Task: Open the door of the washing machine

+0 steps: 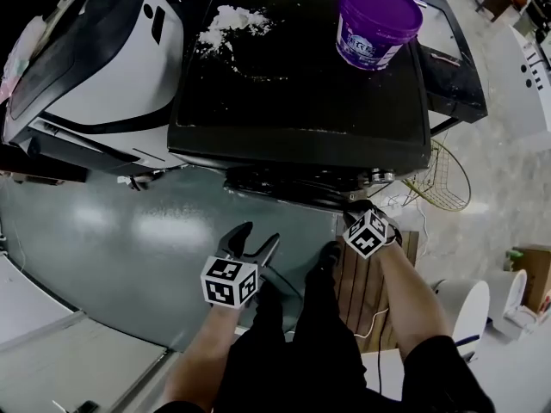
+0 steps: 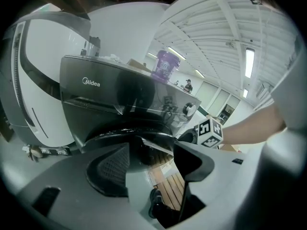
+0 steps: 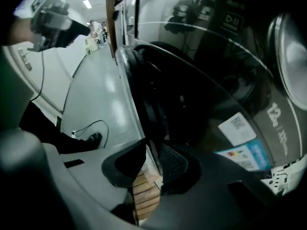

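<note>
- The washing machine stands ahead of the person, with a second machine just beside it on the left.
- On its top, a bucket sits near the far right corner, and powder lies towards the far left.
- The door is on the front face, towards the person.
- A wire basket sits on the floor by the machine's right front corner.
- Wooden boards lie on the floor before the machine, below the right claw.
- The right claw is at the door's right edge, with that edge pinched between its jaws.
- The left claw hangs before the door, left of the right claw, with nothing between its parted jaws.
</note>
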`<state>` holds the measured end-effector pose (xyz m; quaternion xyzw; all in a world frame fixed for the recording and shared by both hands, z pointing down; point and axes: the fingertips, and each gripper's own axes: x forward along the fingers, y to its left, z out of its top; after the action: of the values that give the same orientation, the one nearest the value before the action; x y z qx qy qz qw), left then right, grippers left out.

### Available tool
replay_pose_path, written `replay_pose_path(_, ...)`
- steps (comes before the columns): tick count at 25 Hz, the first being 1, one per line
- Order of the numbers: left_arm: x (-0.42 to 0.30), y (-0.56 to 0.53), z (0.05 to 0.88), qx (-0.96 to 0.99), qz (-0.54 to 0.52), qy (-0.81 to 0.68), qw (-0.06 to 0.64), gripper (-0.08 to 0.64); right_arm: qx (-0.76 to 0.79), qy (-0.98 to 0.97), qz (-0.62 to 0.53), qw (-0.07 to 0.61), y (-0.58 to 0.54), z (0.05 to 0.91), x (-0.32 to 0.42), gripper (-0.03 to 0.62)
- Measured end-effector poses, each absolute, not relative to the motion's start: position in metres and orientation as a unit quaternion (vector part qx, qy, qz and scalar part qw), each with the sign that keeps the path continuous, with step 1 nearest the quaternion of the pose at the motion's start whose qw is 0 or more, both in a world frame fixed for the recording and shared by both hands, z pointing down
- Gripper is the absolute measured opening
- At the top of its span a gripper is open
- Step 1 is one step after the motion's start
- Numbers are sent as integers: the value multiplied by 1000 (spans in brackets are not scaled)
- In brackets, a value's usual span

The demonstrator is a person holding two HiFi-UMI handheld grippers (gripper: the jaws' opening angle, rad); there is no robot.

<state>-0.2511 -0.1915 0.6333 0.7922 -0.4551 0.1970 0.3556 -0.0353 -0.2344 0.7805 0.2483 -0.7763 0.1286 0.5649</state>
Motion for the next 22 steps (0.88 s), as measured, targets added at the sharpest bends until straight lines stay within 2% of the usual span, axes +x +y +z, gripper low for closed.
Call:
replay_pose_path(4,-245,-186,631,800,200,-444,350,299,276,-777,168,540,-188,783,-46,114)
replay_pose_path(12,-244,-161,607,820,192,-428,329,299,327,-748,224,532,-137,785,-62,119)
replay_pose_path(19,-270,-135,554,839,154,-420,310,299,355,-726,295,510,-79,771,-88,158)
replay_pose_path(22,-289,-126,536,840,135,-421,314,299,349,-733,307,497,-56,751,-104,139)
